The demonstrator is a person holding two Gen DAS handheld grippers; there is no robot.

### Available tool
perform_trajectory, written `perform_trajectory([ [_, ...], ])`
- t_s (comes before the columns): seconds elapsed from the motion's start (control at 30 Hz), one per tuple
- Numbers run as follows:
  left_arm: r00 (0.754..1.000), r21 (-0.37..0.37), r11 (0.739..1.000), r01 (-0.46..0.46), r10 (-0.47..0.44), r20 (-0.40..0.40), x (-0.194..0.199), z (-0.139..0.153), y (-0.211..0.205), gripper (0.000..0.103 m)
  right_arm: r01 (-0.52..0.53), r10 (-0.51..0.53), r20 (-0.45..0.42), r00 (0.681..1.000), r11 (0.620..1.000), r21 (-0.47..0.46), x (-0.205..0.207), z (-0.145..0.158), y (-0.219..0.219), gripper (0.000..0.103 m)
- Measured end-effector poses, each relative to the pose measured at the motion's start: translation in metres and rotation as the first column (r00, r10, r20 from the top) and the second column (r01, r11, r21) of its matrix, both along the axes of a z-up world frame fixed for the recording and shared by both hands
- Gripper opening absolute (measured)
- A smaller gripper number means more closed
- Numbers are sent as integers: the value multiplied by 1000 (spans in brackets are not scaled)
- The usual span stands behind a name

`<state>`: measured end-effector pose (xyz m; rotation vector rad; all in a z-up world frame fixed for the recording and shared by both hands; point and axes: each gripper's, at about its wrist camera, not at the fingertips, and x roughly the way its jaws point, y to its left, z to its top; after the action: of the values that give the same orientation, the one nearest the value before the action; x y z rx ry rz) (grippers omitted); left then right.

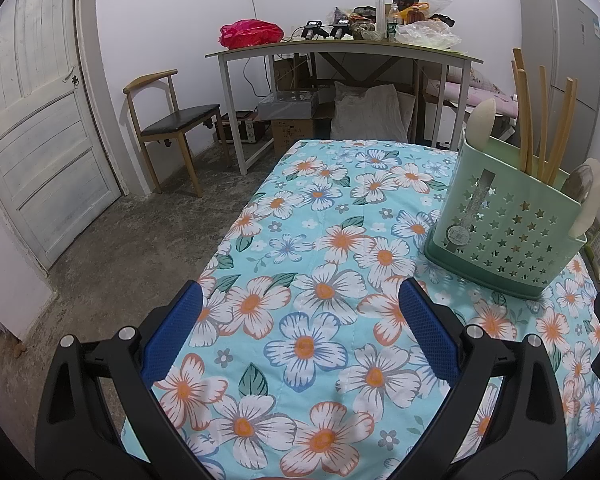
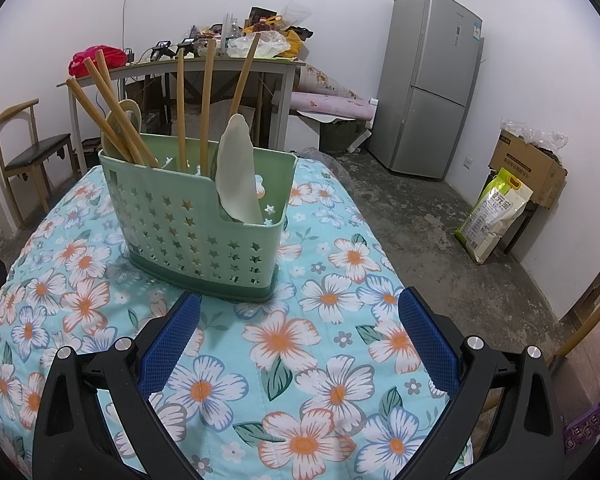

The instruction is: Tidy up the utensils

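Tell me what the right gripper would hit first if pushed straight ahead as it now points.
Probably the green utensil holder. The right gripper, jaws open and empty, points slightly right of its centre above the floral cloth, so the holder's right end looks likeliest, though depth is unclear.

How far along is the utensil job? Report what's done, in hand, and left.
Done: the chopsticks and two spoons stand in the green caddy. In hand: nothing; the left gripper and right gripper are both open and empty over the floral cloth. Left: no loose utensil shows on the cloth, so the job looks finished or nearly so.
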<state>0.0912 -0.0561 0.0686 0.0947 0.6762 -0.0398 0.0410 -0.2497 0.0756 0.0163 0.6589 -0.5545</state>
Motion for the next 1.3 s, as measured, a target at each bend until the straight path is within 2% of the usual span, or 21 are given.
perform_trajectory([
  [1.3,1000,-10,1000,-9,9,-12,-2,-1,0,95,-5,5,-1,1000,1000,-1,0,1,1,97],
])
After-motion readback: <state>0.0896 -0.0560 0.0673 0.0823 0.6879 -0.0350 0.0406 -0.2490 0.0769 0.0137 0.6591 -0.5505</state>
